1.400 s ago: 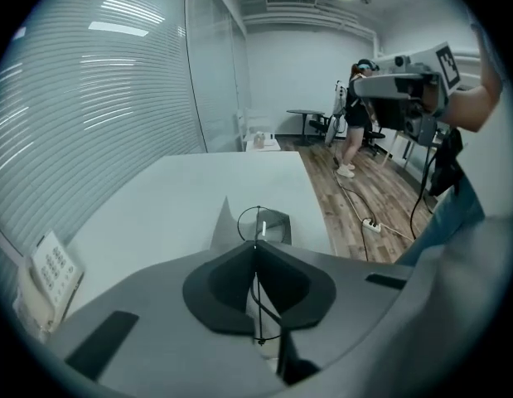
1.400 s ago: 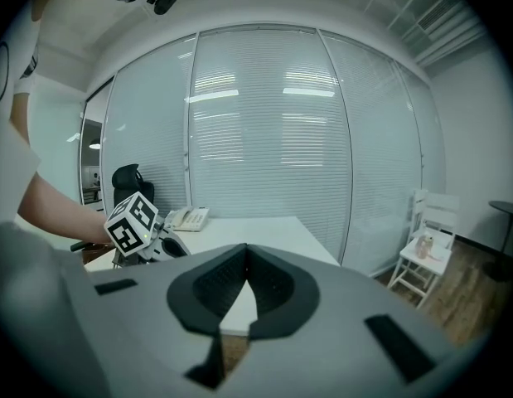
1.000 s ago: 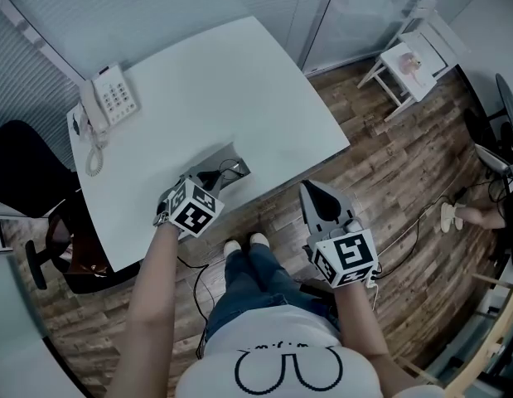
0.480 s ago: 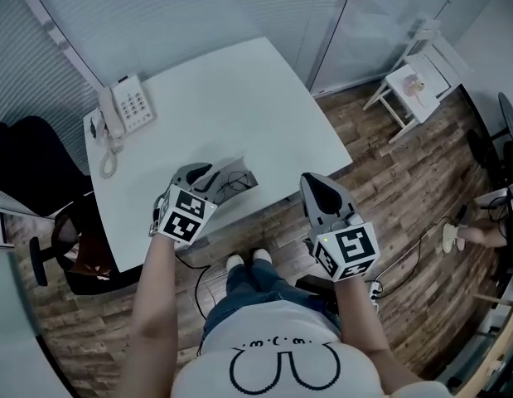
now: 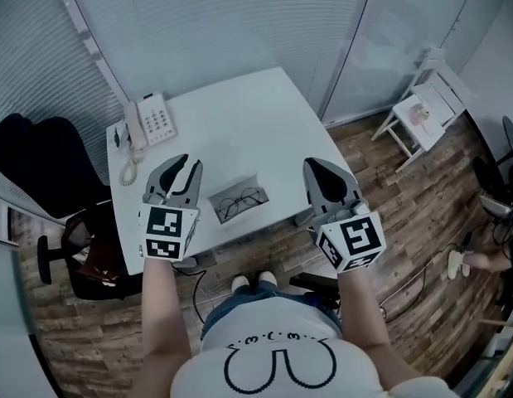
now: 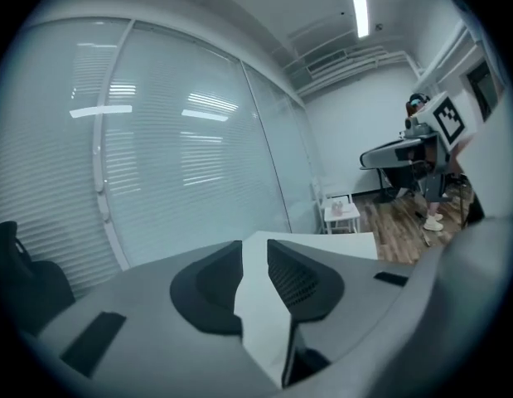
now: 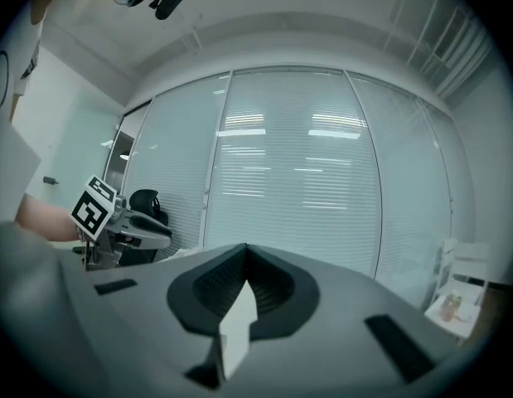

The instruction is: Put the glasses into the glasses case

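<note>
The white corded desk phone (image 5: 152, 121) sits at the ten o'clock corner of the white square counter (image 5: 239, 131), well clear of the work. My left gripper (image 5: 183, 175) hovers over the counter's seven o'clock edge. Its fingers (image 6: 210, 293) are easing apart with nothing between them, and I judge that's because there is nothing left for them to carry. Just to its right, at the six o'clock edge, the thin dark-framed glasses (image 5: 239, 204) lie flat inside the open grey rectangular glasses case (image 5: 215, 201), so the placing looks done. My right gripper (image 5: 322, 177) hangs off the counter at four o'clock, above the wood-plank floor (image 5: 389, 189). Its fingers are pressed together and empty — held aside, I'd say, to leave the case unobstructed.
</note>
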`<action>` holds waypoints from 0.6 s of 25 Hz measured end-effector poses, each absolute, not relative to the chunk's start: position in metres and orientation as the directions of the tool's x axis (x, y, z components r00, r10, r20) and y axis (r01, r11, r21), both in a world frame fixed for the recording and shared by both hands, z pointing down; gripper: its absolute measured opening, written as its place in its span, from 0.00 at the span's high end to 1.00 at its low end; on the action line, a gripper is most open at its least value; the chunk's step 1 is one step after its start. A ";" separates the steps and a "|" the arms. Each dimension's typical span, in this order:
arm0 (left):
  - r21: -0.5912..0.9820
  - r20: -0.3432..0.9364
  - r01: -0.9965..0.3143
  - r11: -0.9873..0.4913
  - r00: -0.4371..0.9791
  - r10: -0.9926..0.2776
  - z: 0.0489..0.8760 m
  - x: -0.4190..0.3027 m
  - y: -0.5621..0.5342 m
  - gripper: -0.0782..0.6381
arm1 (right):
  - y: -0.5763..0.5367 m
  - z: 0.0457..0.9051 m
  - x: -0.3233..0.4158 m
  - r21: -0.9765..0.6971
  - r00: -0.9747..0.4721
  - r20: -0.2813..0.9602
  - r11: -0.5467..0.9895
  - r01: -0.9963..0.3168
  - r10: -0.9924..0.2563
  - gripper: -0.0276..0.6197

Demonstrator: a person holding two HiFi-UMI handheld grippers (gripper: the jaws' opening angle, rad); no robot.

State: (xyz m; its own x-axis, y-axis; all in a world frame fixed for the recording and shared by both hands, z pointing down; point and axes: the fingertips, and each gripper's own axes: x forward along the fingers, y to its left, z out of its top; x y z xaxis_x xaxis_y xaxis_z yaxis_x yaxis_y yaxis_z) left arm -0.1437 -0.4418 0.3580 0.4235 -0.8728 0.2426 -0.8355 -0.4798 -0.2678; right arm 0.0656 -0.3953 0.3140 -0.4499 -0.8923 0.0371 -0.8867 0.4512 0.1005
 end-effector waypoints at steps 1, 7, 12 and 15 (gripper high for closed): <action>-0.263 0.210 -0.853 -0.450 0.405 -0.890 0.350 -0.150 -0.440 0.75 | -0.395 0.308 0.062 0.120 -0.458 0.024 0.457 -0.881 -0.889 0.94; -0.202 0.033 -0.937 -0.285 0.284 -0.958 0.307 -0.186 -0.432 0.86 | -0.398 0.271 0.051 0.186 -0.486 -0.054 0.469 -0.863 -0.872 0.94; -0.221 -0.033 -0.942 -0.251 0.265 -0.964 0.284 -0.190 -0.428 0.86 | -0.400 0.247 0.051 0.179 -0.488 -0.113 0.465 -0.867 -0.866 0.94; -0.210 -0.065 -0.944 -0.255 0.274 -0.960 0.272 -0.188 -0.428 0.86 | -0.403 0.240 0.052 0.192 -0.485 -0.124 0.459 -0.867 -0.865 0.94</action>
State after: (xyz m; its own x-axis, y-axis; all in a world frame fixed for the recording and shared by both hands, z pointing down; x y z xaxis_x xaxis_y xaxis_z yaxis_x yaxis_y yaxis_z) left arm -0.1877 -0.4281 0.2719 0.2735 -0.9597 -0.0649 -0.9438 -0.2548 -0.2104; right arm 0.0517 -0.4033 0.2398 -0.4854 -0.8654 -0.1244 -0.8675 0.4589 0.1921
